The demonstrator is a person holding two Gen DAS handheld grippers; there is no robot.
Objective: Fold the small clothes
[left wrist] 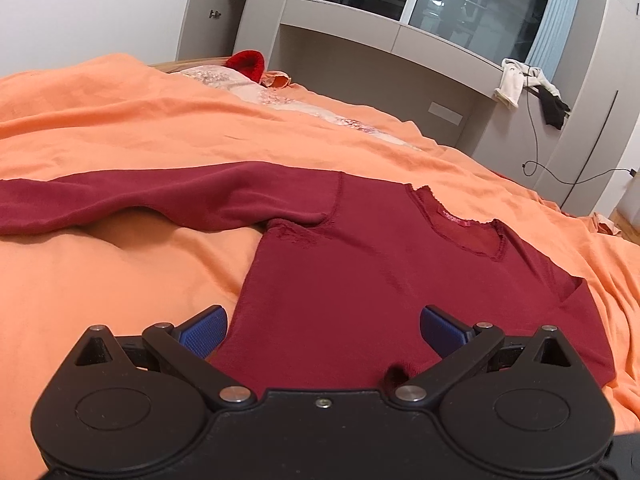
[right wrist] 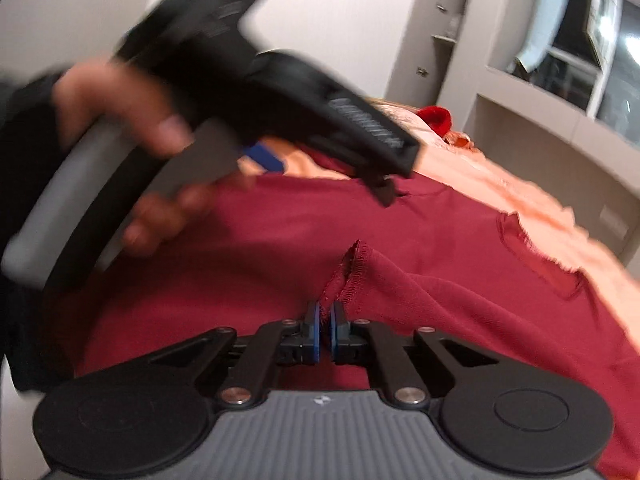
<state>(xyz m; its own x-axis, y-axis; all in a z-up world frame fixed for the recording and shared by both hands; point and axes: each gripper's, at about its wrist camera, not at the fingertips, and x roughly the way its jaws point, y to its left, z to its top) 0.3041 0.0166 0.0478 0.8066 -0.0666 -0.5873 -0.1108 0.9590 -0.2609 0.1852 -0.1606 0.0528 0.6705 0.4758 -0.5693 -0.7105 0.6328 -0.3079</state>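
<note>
1. My right tongs [right wrist: 325, 330] sit at the bottom centre of the right wrist view, their blue pads pinched together on a stitched sleeve cuff [right wrist: 352, 270] of the dark red shirt [right wrist: 280, 248].
2. From that pinch the sleeve cloth rises in a ridge and runs off toward the lower right of the frame.
3. My left tongs [left wrist: 322, 330] stand wide apart at the bottom of the left wrist view, with nothing pressed between the blue pads [left wrist: 202, 334]; the shirt's hem lies in the gap below them.
4. In the right wrist view the left tool's black body fills the upper left, blurred, with my left hand [right wrist: 120, 120] wrapped around its grip.
5. The shirt lies front up on the orange bedcover [left wrist: 120, 128], filling the middle of the left wrist view, neckline [left wrist: 460, 224] toward the right of centre.
6. Its other long sleeve [left wrist: 140, 200] stretches flat to the left edge of that frame.
7. Further up, a bright red knitted item [left wrist: 248, 62] rests near a pale patterned pillow [left wrist: 240, 84] at the head of the bed.
8. Grey cabinets [left wrist: 380, 52] and a window [left wrist: 480, 4] fill the top right.
</note>
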